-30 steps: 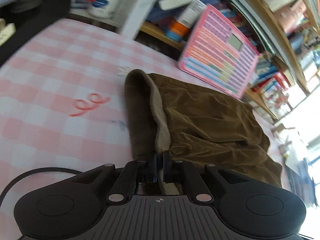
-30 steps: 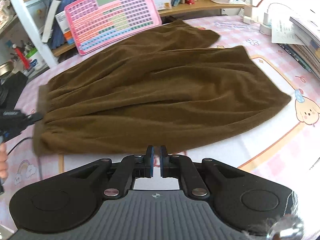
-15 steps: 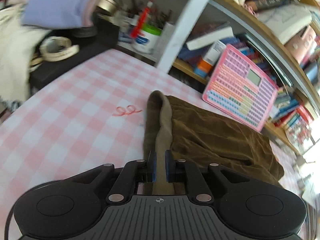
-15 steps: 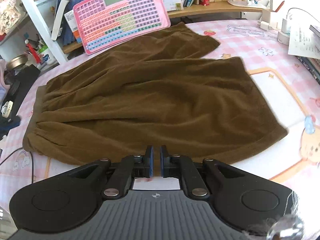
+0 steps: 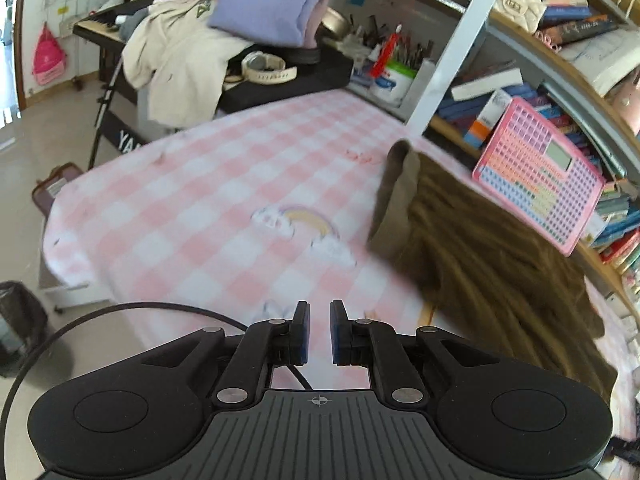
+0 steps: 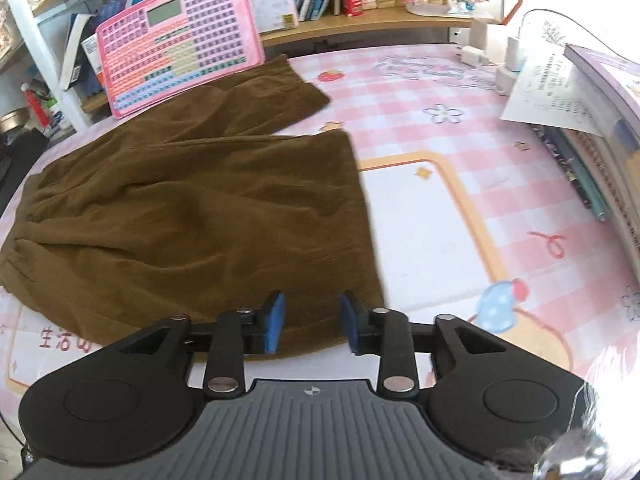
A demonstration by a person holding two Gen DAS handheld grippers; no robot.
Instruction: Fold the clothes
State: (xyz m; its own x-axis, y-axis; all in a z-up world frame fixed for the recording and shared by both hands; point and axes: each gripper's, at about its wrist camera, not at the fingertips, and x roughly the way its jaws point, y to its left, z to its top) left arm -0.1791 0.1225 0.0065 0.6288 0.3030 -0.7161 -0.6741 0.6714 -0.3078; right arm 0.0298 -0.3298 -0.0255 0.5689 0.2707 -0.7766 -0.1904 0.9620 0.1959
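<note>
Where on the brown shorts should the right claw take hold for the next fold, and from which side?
Probably the near hem corner of the brown shorts, approached from the bare cloth on the right. That edge lies flat and free, just ahead of the open right claw, so one finger can slide under.

The left wrist view looks from above the desk's (image 5: 192,216) near edge toward the shelves and room beyond; the right wrist view sits lower and closer, facing the far shelf edge — both share the brown garment (image 5: 492,264) (image 6: 192,216) and pink board (image 5: 540,176) (image 6: 176,52).
</note>
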